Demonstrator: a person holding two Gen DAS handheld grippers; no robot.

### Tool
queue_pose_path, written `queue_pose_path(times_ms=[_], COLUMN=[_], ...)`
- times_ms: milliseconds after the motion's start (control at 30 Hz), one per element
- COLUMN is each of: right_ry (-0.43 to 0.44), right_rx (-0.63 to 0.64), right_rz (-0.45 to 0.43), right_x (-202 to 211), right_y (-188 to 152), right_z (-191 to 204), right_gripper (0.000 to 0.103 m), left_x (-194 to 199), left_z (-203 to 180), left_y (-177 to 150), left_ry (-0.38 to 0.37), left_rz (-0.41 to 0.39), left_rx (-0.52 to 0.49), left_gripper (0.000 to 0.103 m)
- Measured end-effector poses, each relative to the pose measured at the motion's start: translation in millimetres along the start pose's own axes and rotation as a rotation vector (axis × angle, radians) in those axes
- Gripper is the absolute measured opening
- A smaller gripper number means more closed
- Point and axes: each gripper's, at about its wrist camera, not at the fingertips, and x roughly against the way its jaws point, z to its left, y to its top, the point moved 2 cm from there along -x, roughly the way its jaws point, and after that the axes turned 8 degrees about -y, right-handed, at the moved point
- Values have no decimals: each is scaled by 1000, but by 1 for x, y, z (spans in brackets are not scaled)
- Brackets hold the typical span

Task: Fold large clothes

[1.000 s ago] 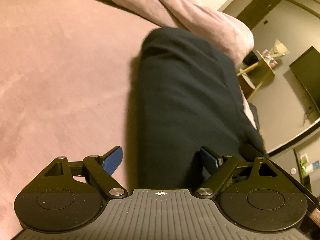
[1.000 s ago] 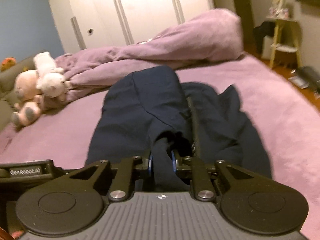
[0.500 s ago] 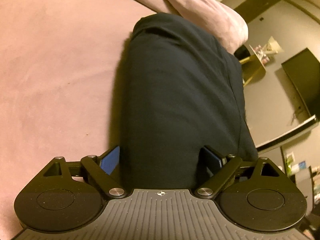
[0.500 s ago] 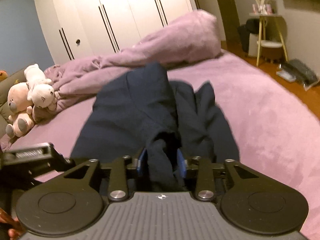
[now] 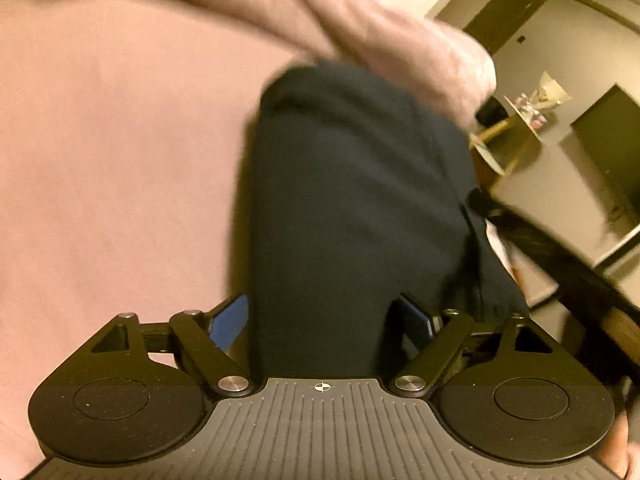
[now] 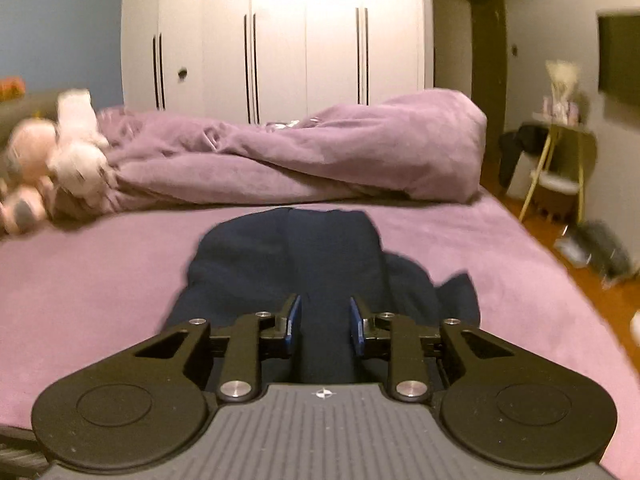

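A dark navy garment lies folded lengthwise on the purple bed. In the left wrist view the garment runs away from me as a long dark strip. My left gripper is open, its blue pads standing either side of the near end of the cloth. My right gripper is open, its jaws apart with a fold of the garment lying loosely between them. A loose flap of the garment sticks out to the right.
A rumpled purple duvet lies across the far side of the bed. Stuffed toys sit at the far left. White wardrobes stand behind. A yellow side table and wooden floor are at the right.
My right gripper has opened and let go of the fold it pinched, and its view has dropped lower and tilted up. My left gripper stays open while its view shifts and blurs.
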Motion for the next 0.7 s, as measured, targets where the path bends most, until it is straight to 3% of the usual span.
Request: queue_pose_path(times_ms=[67, 167, 233, 300, 333, 500, 700], right_ry=[-35, -159, -142, -103, -101, -91, -94], right_rx=[33, 55, -79, -169, -164, -183, -156], right_rz=[31, 56, 97, 82, 70, 29, 24], right_x=[-29, -65, -78, -78, -77, -81, -59], right_y=[-4, -26, -42, -50, -52, -61, -54], right_z=[3, -9, -35, -48, -47, -51, -48], right_gripper=[26, 26, 27, 27, 27, 27, 37], left_x=[-1, -20, -36, -48, -56, -80, -73], left_z=[-11, -14, -16, -21, -23, -24, -12], left_y=[12, 25, 31, 32, 31, 18, 19], left_ry=[46, 64, 62, 34, 41, 123, 146], left_rz=[-36, -26, -22, -62, -85, -168, -148], left_rx=[-85, -68, -44, -16, -4, -16, -15], left_gripper=[87, 88, 88, 88, 94, 98, 99])
